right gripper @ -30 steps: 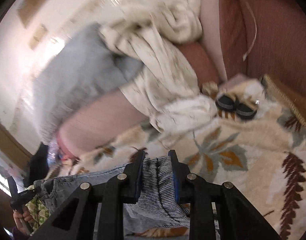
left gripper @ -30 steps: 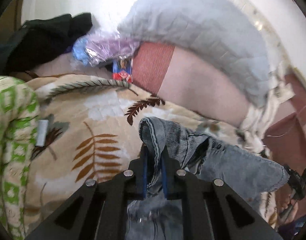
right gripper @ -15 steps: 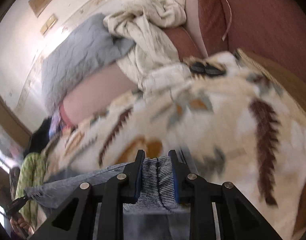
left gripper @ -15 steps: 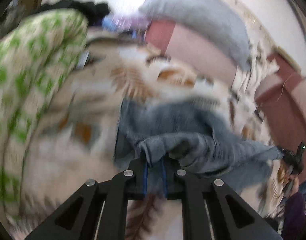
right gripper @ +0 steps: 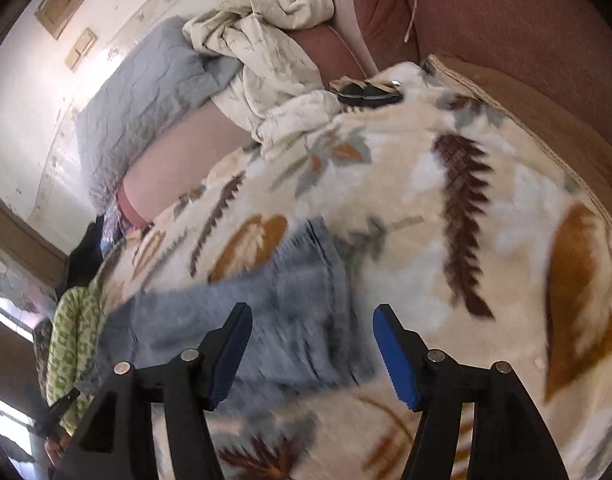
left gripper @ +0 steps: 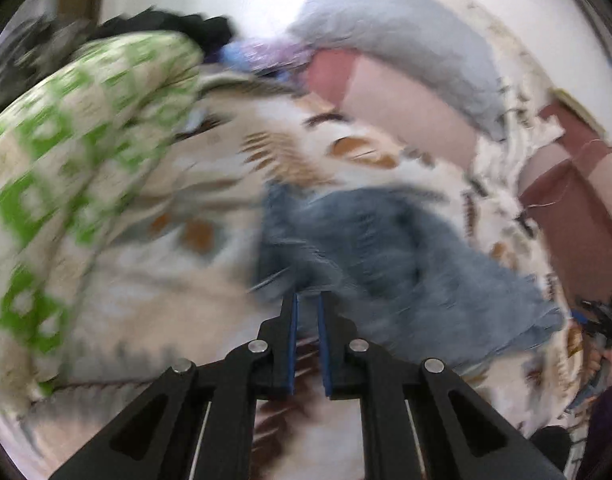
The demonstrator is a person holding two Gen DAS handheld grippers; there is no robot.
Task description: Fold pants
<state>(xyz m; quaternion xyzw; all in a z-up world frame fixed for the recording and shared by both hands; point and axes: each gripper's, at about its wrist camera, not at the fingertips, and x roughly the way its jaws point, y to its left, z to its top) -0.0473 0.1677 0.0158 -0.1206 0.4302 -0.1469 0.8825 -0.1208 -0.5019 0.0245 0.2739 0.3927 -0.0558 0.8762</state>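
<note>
Change since before: right tongs (right gripper: 311, 350), a second ago clamped on a striped fold of the pants, now have the cloth out from between the pads; both views have come lower over the bed, and the left tongs no longer carry a raised bunch of denim.
Left wrist view, tongs: left tongs (left gripper: 307, 344) stand almost fully closed, the blue pads with only a narrow slit between them. The picture is blurred, so I cannot tell whether an edge of cloth is pinched at the tips; further down, the slit shows only the blanket.
Left wrist view, pants: blue denim pants (left gripper: 385, 248) lie spread on the leaf-patterned blanket (left gripper: 154, 280), from the tips of the tongs toward the right of the frame.
Left wrist view, surroundings: green-and-white cloth (left gripper: 66, 152) at the left edge, grey pillow (left gripper: 393, 40) at the top.
Right wrist view, tongs: jaws are opening, wide apart, and the pads touch nothing.
Right wrist view, pants: pants (right gripper: 266, 308) lie flat on the blanket (right gripper: 485, 240), centre to lower left, partly between and beyond the open pads.
Right wrist view, surroundings: cream crumpled sheet (right gripper: 274, 52) at the top centre.
</note>
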